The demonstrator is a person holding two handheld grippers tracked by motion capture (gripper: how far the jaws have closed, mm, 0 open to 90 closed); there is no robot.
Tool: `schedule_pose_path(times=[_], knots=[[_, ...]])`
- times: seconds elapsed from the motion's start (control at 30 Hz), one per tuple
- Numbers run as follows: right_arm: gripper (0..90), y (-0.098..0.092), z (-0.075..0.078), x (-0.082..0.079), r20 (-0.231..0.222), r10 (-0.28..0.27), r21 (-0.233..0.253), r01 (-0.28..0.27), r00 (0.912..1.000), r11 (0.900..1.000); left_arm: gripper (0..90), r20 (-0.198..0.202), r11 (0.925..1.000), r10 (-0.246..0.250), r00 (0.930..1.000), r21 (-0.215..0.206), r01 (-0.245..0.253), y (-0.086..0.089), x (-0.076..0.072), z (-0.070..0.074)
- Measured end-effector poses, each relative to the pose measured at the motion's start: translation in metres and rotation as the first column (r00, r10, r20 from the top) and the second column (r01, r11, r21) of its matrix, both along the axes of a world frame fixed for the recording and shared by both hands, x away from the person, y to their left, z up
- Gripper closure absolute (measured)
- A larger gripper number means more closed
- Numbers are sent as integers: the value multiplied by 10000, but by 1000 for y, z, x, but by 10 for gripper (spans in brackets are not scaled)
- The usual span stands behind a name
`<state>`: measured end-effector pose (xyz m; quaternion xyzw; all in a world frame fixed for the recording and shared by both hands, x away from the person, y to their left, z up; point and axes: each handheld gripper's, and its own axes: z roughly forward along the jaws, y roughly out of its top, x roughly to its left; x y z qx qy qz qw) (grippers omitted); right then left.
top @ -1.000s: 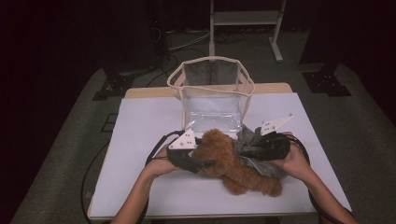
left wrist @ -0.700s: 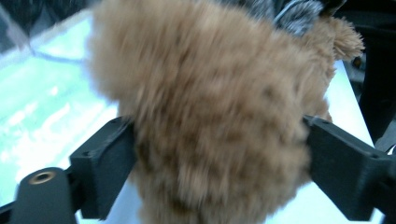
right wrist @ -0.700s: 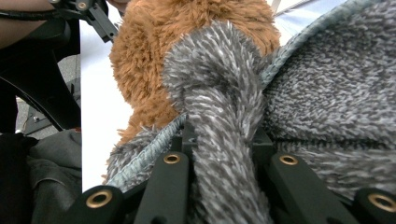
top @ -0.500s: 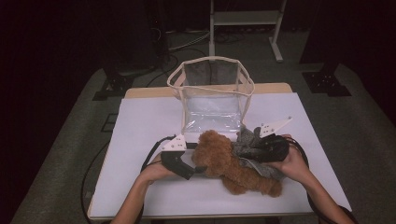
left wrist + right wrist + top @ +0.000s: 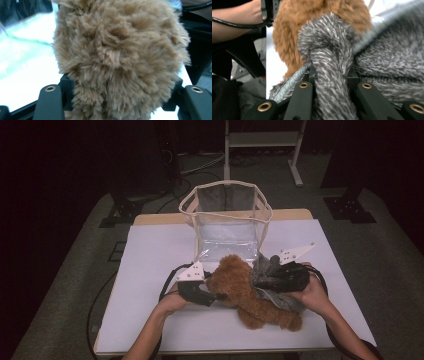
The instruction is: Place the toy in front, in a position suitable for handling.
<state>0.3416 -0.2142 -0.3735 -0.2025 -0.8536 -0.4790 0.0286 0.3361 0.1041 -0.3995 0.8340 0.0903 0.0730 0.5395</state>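
Observation:
A brown teddy bear [image 5: 245, 295] lies on the white table [image 5: 150, 265], partly wrapped in a grey fuzzy garment [image 5: 262, 265]. My left gripper [image 5: 214, 295] is at the bear's head. In the left gripper view the furry head [image 5: 120, 45] is clamped between the black jaws of the left gripper [image 5: 120, 82]. My right gripper [image 5: 272, 279] sits on the garment at the bear's back. In the right gripper view a bunched fold of the grey garment [image 5: 329, 57] is pinched in the right gripper [image 5: 332, 75], with the bear [image 5: 292, 30] behind it.
A clear plastic bag [image 5: 225, 227] with a cream rim stands open just behind the bear. Cables trail from both grippers over the table's front. A white stand [image 5: 260, 140] is on the floor at the back. Bare table lies to the left and right.
The left gripper and the bear's head shifted slightly left, then back right. The right gripper stayed nearly still on the garment.

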Motion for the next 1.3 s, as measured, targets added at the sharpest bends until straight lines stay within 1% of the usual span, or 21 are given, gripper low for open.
schedule_pose_path(times=[0.03, 0.07, 0.1, 0.17, 0.2, 0.3, 0.37, 0.43, 0.47, 0.5, 0.53, 0.6, 0.67, 0.7, 0.73, 0.8, 0.9, 0.93, 1.03, 1.13, 1.3], knots=[[744, 1, 2, 0, 80, 13, 113, -14, 10000, 9999, 351, 190, 10000, 8, 9998, 81, -10, -1, -1, 7], [744, 2, 6, 0, 146, 23, 295, -27, 9999, 9996, 355, 440, 9999, -30, 9990, 120, 25, -1, -1, 19], [745, 1, 11, 1, 225, 22, 670, -37, 9997, 9977, 359, 546, 9999, -20, 9985, 126, 13, 0, -1, 25], [745, 0, 17, 1, 336, -53, 1018, 19, 9994, 9948, 360, 939, 9998, -21, 9956, 173, 4, 2, 0, 43], [745, 0, 21, 1, 420, -56, 1209, 5, 9991, 9927, 360, 1042, 9997, -34, 9946, 234, 10, 2, 0, 50], [745, 1, 31, 0, 651, -104, 1594, -1, 9978, 9872, 360, 1629, 9984, -149, 9865, 564, 58, 4, -1, 75], [745, 2, 37, 0, 725, -58, 1807, -74, 9974, 9835, 360, 1899, 9974, -241, 9815, 713, 107, 6, -3, 90], [745, 5, 42, -2, 780, 17, 2100, -181, 9970, 9775, 360, 2142, 9962, -386, 9760, 844, 209, 10, -6, 102], [746, 6, 42, -2, 827, 106, 2191, -286, 9965, 9753, 359, 2192, 9957, -435, 9747, 898, 243, 10, -7, 105], [745, 7, 42, -3, 828, 161, 2195, -340, 9964, 9750, 359, 2254, 9937, -504, 9730, 1093, 261, 11, -9, 106], [745, 8, 41, -4, 787, 221, 2142, -386, 9967, 9760, 359, 2219, 9919, -537, 9736, 1246, 263, 10, -9, 104], [743, 7, 36, -3, 670, 214, 1904, -338, 9975, 9811, 358, 2100, 9901, -526, 9763, 1383, 236, 8, -9, 96], [743, 1, 34, -3, 579, 85, 1791, -187, 9983, 9837, 357, 1994, 9936, -460, 9788, 1106, 241, 7, -8, 91], [742, -2, 36, -2, 566, 45, 1844, -149, 9984, 9827, 357, 1981, 9954, -415, 9793, 926, 235, 5, -8, 90], [742, -6, 40, -2, 617, 15, 1790, -125, 9981, 9838, 357, 2015, 9955, -424, 9786, 917, 243, 3, -8, 90], [741, -10, 54, -2, 864, -12, 1598, -126, 9963, 9871, 357, 2133, 9946, -479, 9758, 1001, 270, -2, -9, 92], [741, -11, 80, -2, 1292, 49, 1413, -233, 9916, 9897, 356, 2216, 9942, -542, 9736, 1026, 320, -12, -9, 99], [740, -10, 93, -1, 1462, 159, 1187, -335, 9891, 9924, 356, 2245, 9936, -578, 9728, 1080, 341, -15, -8, 100], [740, -2, 119, 1, 1744, 350, 476, -440, 9840, 9979, 356, 2322, 9919, -557, 9711, 1239, 273, -26, -6, 105], [739, 5, 137, 4, 2009, 563, -72, -560, 9780, 9984, 356, 2377, 9901, -588, 9696, 1378, 262, -37, -5, 107], [738, 22, 159, 4, 2265, 1047, -887, -865, 9684, 9923, 354, 2674, 9843, -935, 9590, 1695, 487, -57, -7, 114]])
